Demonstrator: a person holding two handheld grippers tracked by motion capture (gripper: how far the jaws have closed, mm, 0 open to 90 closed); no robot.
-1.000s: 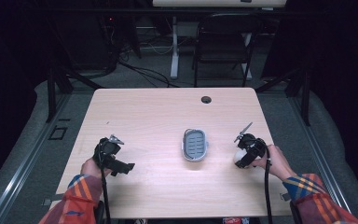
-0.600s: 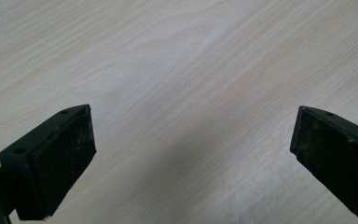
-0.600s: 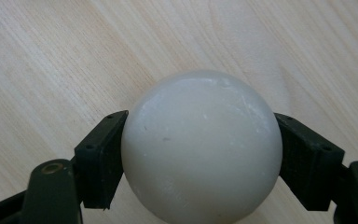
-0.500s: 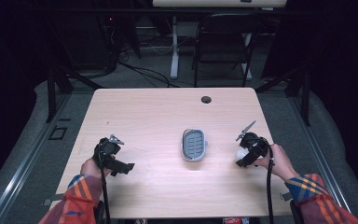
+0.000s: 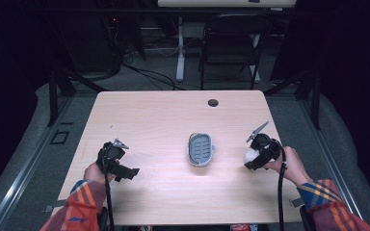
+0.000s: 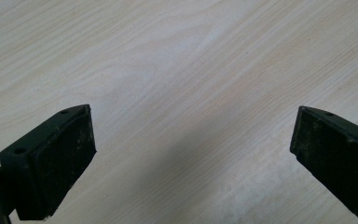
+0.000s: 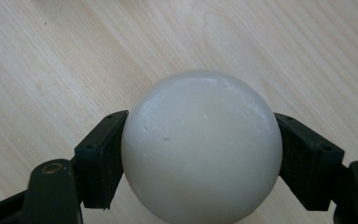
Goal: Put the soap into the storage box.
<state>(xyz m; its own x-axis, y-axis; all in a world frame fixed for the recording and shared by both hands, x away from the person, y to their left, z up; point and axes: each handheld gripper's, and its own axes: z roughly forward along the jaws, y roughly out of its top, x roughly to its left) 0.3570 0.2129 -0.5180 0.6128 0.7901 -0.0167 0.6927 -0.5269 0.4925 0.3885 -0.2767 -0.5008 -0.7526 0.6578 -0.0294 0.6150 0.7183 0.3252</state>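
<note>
Dark room, black chair (image 5: 230, 45) beyond table (image 5: 149, 120)

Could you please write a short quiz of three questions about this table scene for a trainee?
1. True or false: the right claw is shut on the round white soap bar.
2. What lies between the jaws of the left claw? A) a sponge B) bare table C) a cup
3. Which thing lies in the middle of the light wooden table?

Key:
1. True.
2. B; its jaws stand wide open.
3. The grey oval soap dish, with nothing in it.
</note>
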